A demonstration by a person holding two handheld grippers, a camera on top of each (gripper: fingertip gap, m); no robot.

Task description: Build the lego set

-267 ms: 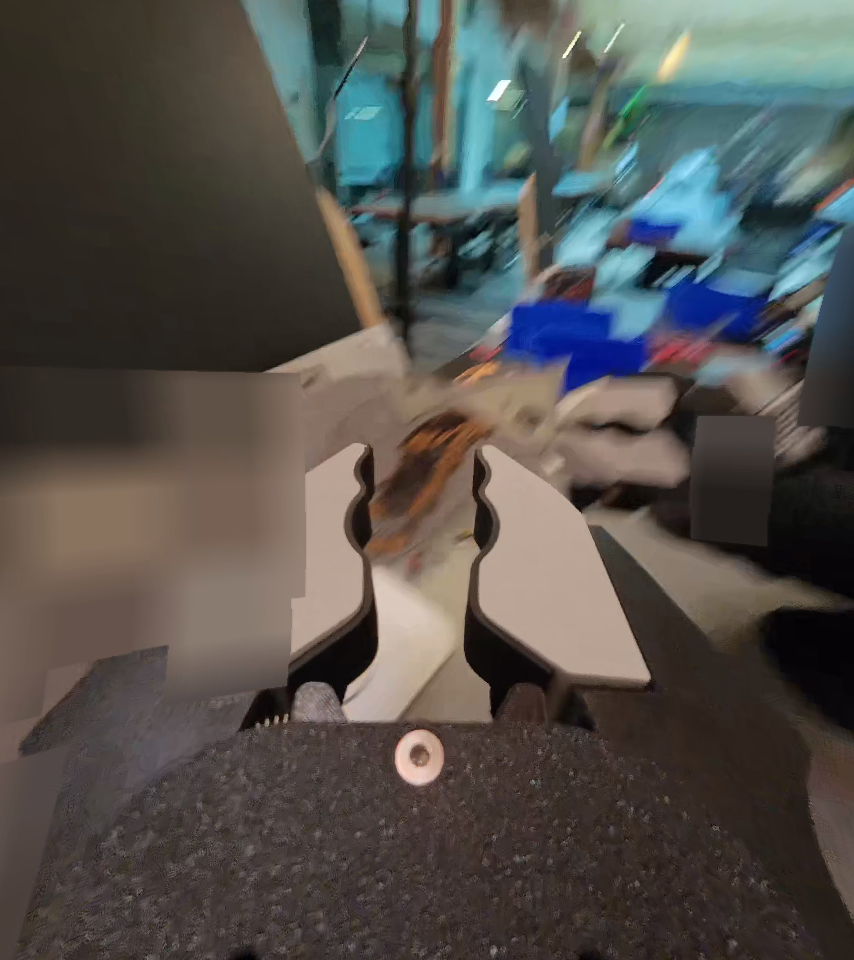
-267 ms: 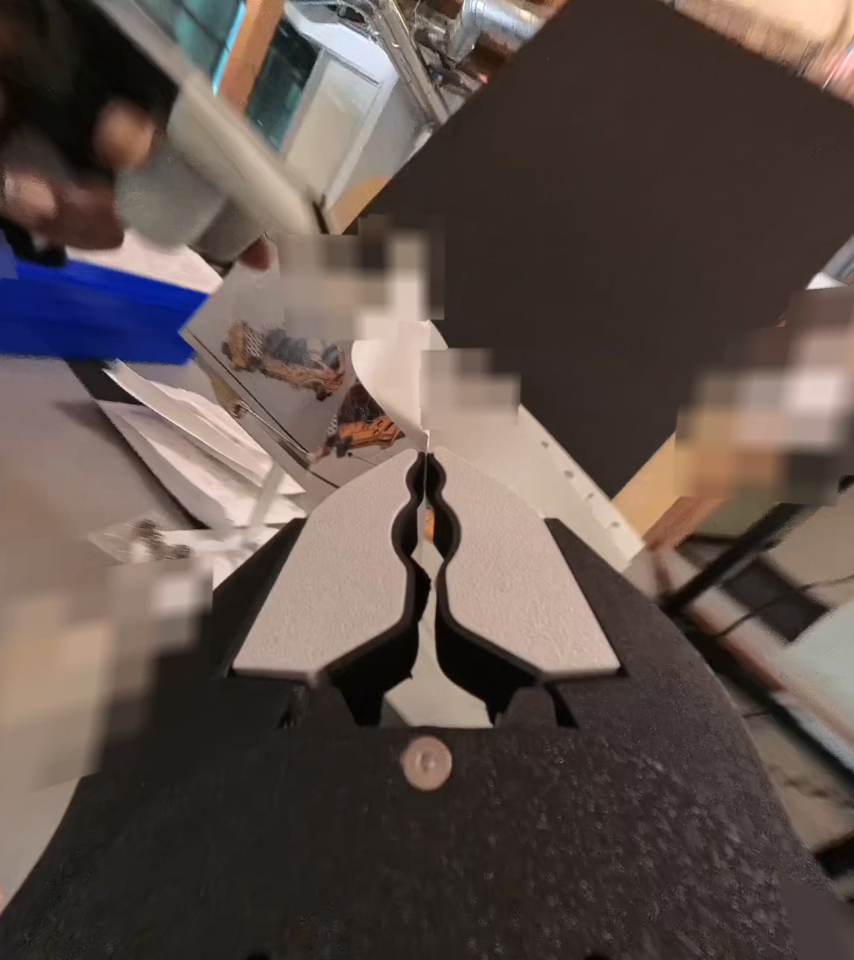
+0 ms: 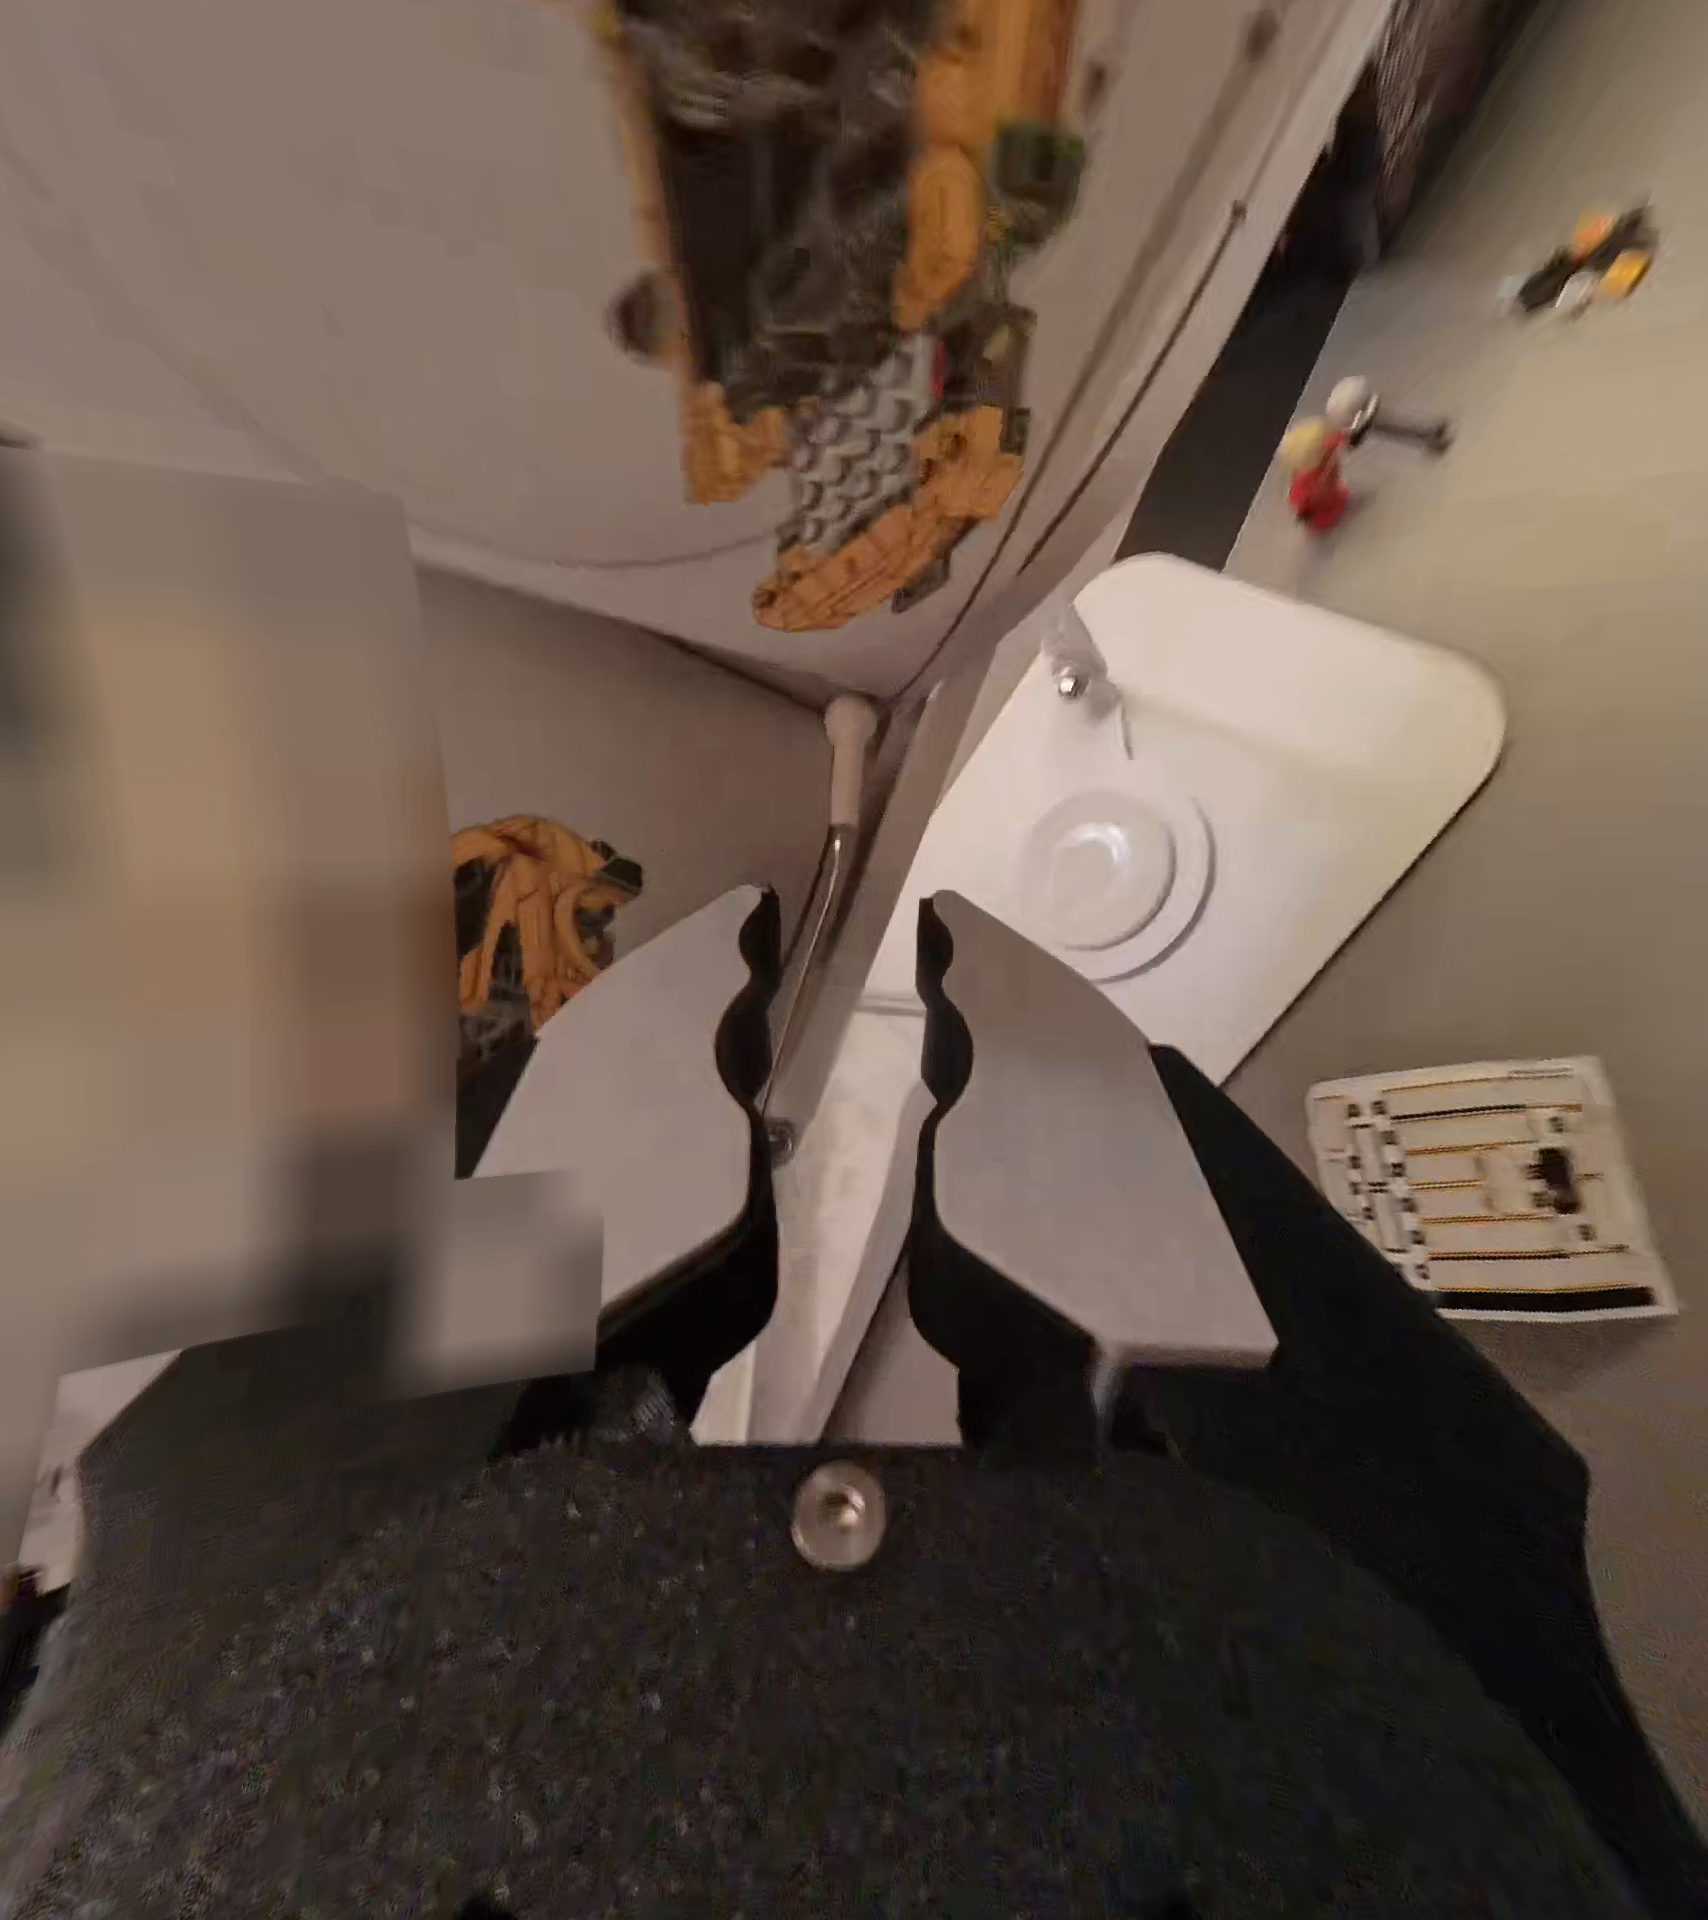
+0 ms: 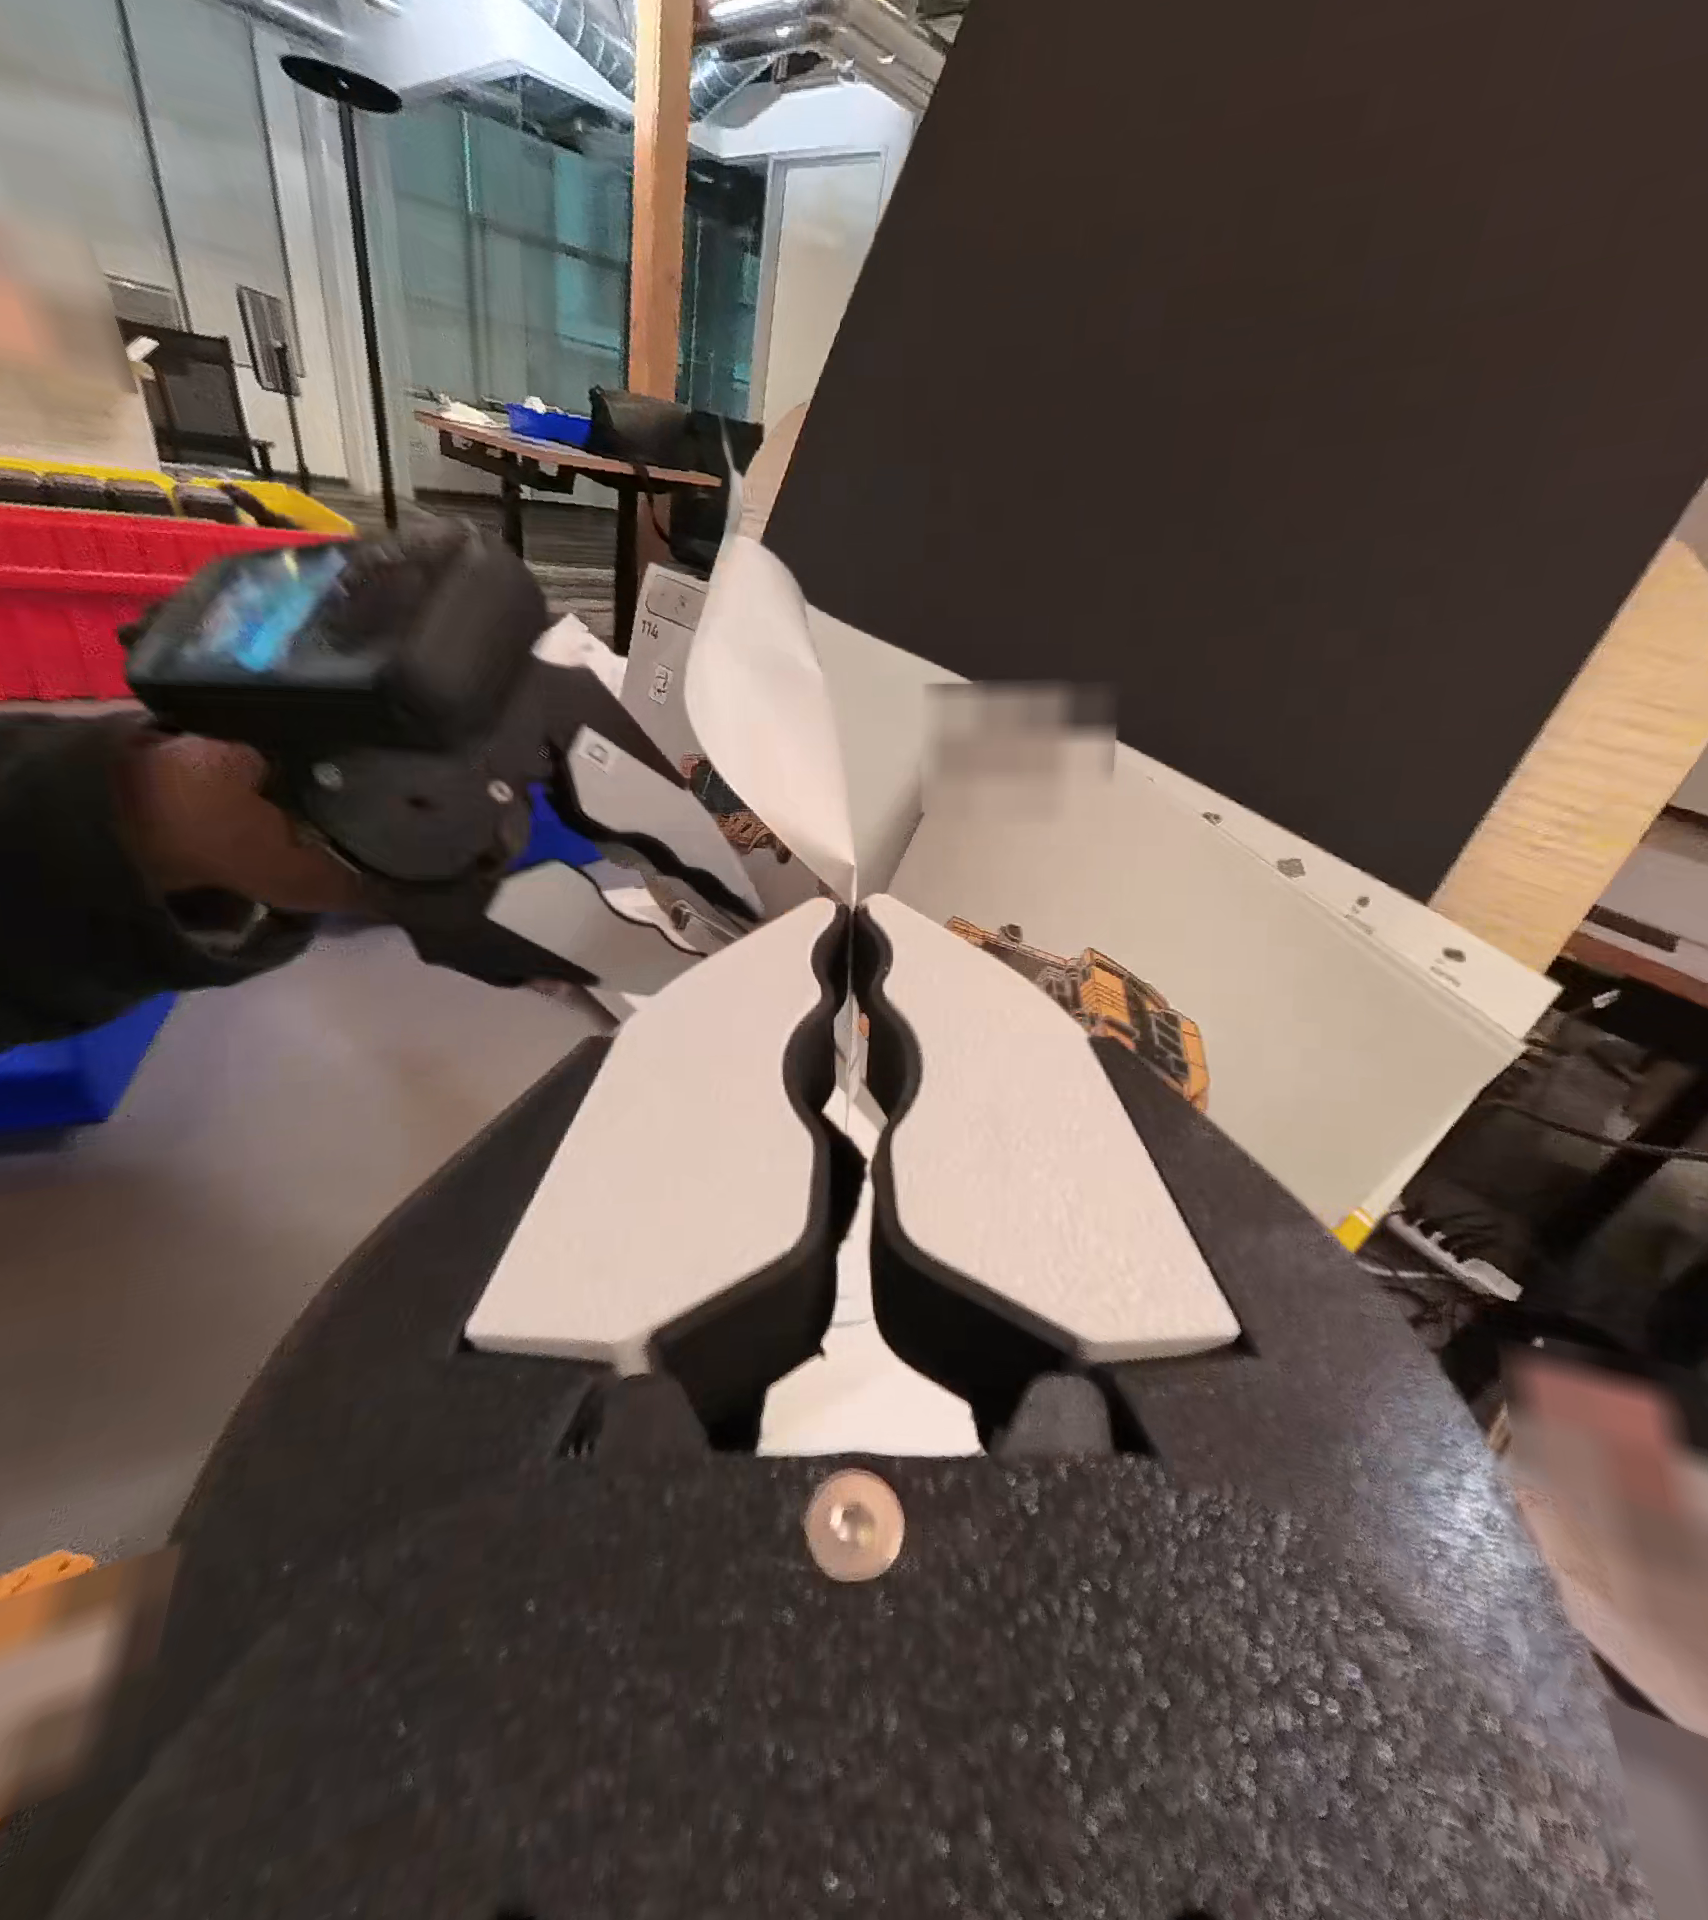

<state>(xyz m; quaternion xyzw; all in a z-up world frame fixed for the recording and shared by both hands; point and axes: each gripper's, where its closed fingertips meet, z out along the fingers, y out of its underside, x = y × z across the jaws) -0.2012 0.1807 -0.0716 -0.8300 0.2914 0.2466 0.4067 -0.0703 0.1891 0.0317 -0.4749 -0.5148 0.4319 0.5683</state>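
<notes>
Right gripper (image 4: 848, 914): jaws closed onto a thin white page (image 4: 767, 717) of the instruction booklet (image 4: 1193, 935), pinched at its lower edge right at the fingertips; the page curls up and left from there. Booklet lies open just beyond the tips, in front of the black board (image 4: 1297, 364).

Left gripper (image 3: 845, 904): jaws apart with a clear gap, holding nothing. A booklet page edge and a thin metal rod with a white tip (image 3: 834, 831) run through the gap. It points down at the grey tabletop (image 3: 1608, 727).

Relative to the booklet: white tray (image 3: 1349, 727) just right of its edge, sticker sheet (image 3: 1484, 1184) further right, loose lego bits (image 3: 1328, 468) well apart. Bare table right of the tray.
</notes>
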